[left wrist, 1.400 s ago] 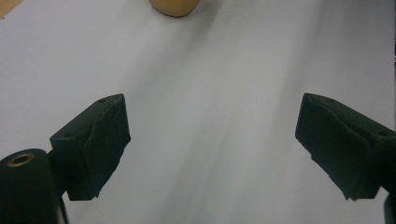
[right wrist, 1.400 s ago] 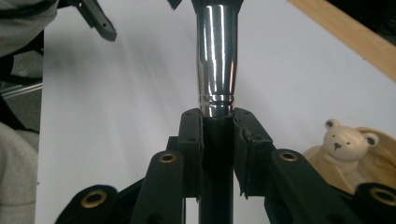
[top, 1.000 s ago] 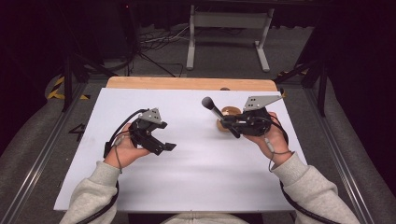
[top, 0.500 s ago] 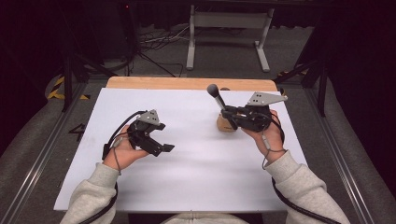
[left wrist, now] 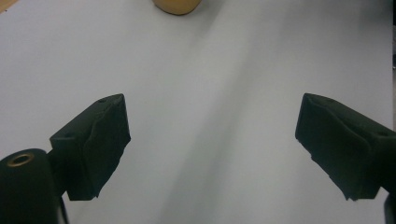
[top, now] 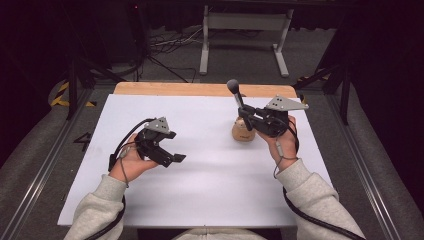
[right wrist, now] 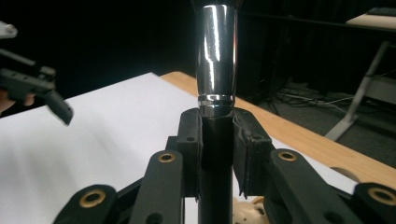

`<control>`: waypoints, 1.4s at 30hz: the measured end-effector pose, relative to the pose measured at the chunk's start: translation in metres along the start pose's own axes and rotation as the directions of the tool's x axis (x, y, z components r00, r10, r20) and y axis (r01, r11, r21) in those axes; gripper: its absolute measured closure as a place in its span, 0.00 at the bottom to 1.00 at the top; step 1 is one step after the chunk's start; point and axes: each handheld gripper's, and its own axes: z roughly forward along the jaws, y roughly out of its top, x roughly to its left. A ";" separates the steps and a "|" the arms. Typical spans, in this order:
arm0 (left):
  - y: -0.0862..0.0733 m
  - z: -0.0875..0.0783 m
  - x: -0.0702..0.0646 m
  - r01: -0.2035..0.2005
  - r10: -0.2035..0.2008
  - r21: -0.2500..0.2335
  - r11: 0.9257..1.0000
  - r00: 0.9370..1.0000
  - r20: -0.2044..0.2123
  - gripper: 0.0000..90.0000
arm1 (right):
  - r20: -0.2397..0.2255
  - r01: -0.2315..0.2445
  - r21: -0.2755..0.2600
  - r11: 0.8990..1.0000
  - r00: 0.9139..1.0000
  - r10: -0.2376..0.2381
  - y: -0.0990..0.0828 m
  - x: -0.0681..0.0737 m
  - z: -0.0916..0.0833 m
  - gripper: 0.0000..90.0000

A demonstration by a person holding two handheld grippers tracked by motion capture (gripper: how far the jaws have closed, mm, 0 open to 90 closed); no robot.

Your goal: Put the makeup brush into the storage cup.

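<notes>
**Rod held upright over the white counter**

My right gripper [top: 248, 116] has its fingers [right wrist: 190, 149] closed on the black shaft of a stiff rod with a polished chrome sleeve and dark round knob [top: 233, 86], raised above the white counter [top: 215, 190] beside a small tan rounded wooden piece [top: 242, 132]. I judge the chrome slippery, so the matte black shaft is the better hold. It looks rigid and top-heavy. My left gripper [top: 172, 157] hangs wide open and empty.
</notes>
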 end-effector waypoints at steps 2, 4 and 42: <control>0.000 0.000 0.000 -0.002 0.002 0.001 1.000 1.000 0.000 0.12 | 0.035 -0.006 -0.026 1.000 0.999 0.007 -0.002 -0.002 0.003 0.83; 0.000 0.000 0.000 -0.002 0.002 0.001 1.000 1.000 0.001 0.12 | 0.043 -0.011 -0.031 0.999 0.999 0.012 -0.002 -0.003 0.003 0.83; -0.002 0.001 0.001 -0.002 0.002 0.009 1.000 1.000 0.017 0.11 | 0.270 -0.011 -0.137 0.991 0.962 0.048 -0.037 -0.025 0.034 0.83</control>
